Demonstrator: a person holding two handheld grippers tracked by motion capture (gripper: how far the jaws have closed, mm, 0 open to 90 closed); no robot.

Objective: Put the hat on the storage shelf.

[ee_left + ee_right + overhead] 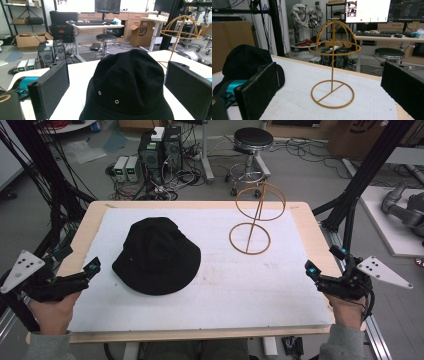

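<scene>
Now black hat (156,255) mid-table, wire stand (253,220) apart near far edge.

Left tool (93,266) jaws spread, right tool (310,268) jaws spread, both hand-held

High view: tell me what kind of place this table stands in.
Most likely a robotics lab or workshop: computer towers with tangled cables on the floor, a swivel stool, and monitors over a desk.

We see a black hat (156,256) made of soft, matt cloth with tiny shiny metal holes. The hat stand (256,219) is thin gold-colored wire, smooth. The table (310,227) has a pale wood edge under a rough white sheet (240,280).
</scene>
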